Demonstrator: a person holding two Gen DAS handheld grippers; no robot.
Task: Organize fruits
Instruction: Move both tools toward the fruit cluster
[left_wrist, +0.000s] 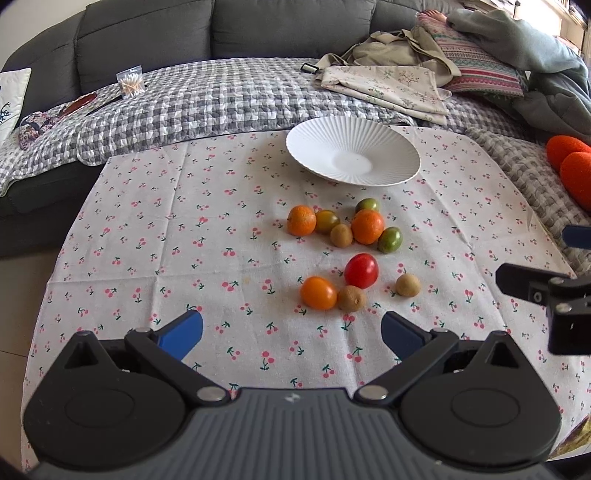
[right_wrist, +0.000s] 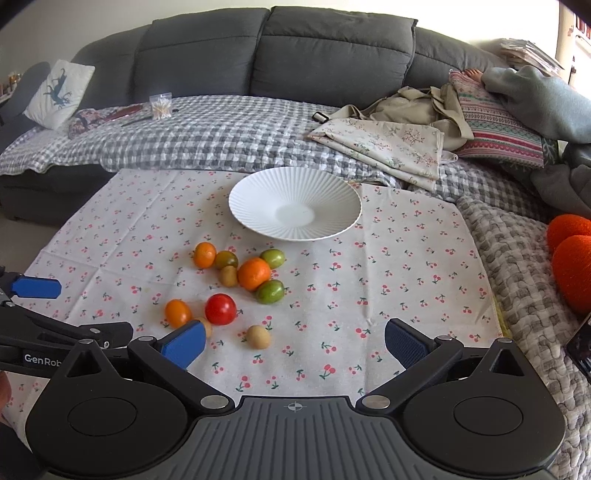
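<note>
We see the white plate at the far side of the cherry-print cloth, with nothing in it. All fruit sits on the cloth, nearer us than the plate.

Far cluster: two oranges, three green tomatoes and one kiwi, packed touching or just beside each other. Near group: red tomato, orange tomato and a second kiwi close together; a third kiwi lies a bit apart to the right.

The red tomato is oval, long axis tilted up-right in the left view. The orange tomato's long axis runs roughly left-right.

Left gripper: jaws wide apart, holding nothing, hovering over the cloth near the near group. Right gripper: jaws equally wide, holding nothing.

In the right view, the right gripper's left finger covers most of the second kiwi. Each gripper shows only as a cut-off edge piece in the other's view. Sofa behind, with a checked blanket and folded fabric.
</note>
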